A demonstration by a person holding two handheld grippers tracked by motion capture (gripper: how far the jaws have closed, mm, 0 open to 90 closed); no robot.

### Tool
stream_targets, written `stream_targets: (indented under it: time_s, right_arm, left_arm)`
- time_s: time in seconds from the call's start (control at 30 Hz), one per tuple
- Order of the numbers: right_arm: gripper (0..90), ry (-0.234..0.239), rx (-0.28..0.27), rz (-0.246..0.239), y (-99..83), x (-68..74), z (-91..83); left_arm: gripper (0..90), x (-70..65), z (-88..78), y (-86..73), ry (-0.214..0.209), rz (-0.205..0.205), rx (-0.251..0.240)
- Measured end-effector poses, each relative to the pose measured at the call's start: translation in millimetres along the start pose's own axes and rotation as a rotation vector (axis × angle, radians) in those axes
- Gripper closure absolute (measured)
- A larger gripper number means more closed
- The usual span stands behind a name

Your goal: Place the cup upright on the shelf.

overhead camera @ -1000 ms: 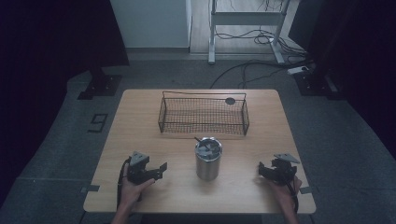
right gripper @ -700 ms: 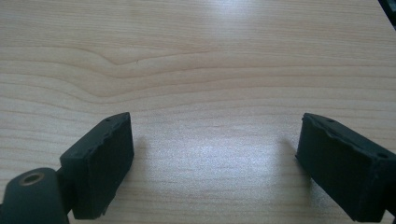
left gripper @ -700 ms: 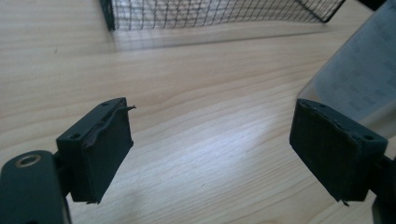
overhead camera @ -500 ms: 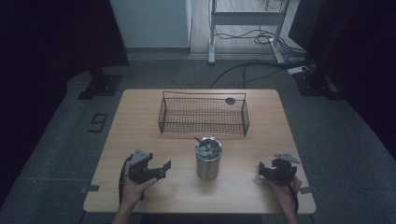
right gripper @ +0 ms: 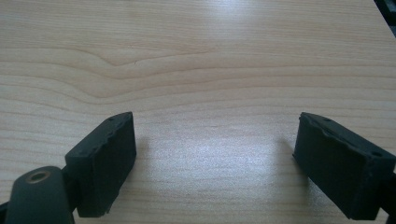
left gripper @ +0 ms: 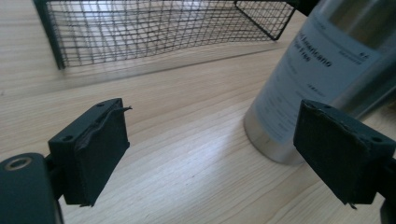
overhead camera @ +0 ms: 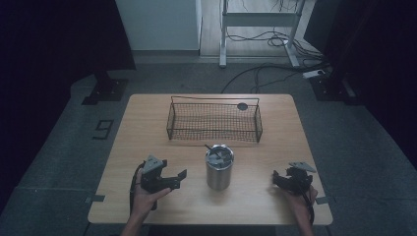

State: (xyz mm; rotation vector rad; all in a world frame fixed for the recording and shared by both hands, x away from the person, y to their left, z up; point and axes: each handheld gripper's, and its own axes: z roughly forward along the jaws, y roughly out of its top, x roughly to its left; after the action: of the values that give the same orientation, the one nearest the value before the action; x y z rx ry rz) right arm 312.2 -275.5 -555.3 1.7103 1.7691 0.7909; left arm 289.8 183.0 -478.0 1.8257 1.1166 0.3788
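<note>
A: While the left gripper points at the steel tumbler with its jaws spread wide, what do you think can go wrong?

B: I think the biggest risk is to tip the tumbler. It stands upright near the middle of the surface, a little toward the person's side, and it is tall and smooth. In the left gripper view the tumbler is off to one side of the gripper, near one pad and not between the two. If the gripper goes straight forward, that pad may push the wall and not grip it.

A: And the things inside the tumbler?

B: Something dark sticks out of its top, maybe a straw or a utensil, I cannot tell. It may fall out if the tumbler is tilted. Also the metal wall may slip if the pads close too high or too low.

A: What about the right gripper?

B: It rests near the right front corner, well apart from the tumbler, and its jaws are spread too, over bare wood. It is close to the edge there, so the hand has little room on that side.

A: Is there open room for moving?

B: Yes. Between the two grippers and around the tumbler the surface is free. The wire basket stands behind the tumbler, near but not touching, so a lift must clear its front rim
</note>
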Motion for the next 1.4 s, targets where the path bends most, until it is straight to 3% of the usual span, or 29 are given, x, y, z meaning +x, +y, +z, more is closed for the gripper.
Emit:
stream_targets:
  time_s: [0.5, 1.03, 1.4]
  right_arm:
    - [12.8, -0.002, -0.001, -0.001, 0.5, -0.6, 0.6]
    - [12.9, -0.002, -0.001, -0.001, 0.5, -0.7, 0.5]
    - [12.9, -0.003, -0.001, -0.001, 0.5, -0.6, 0.5]
  left_arm:
    - [7.7, -28.8, 14.3, 11.8, -0.077, 0.057, 0.006]
    - [5.3, -49.4, 24.6, 16.9, -0.126, 0.085, 0.005]
    - [2.6, -63.3, 31.1, 19.3, -0.136, 0.103, 0.005]
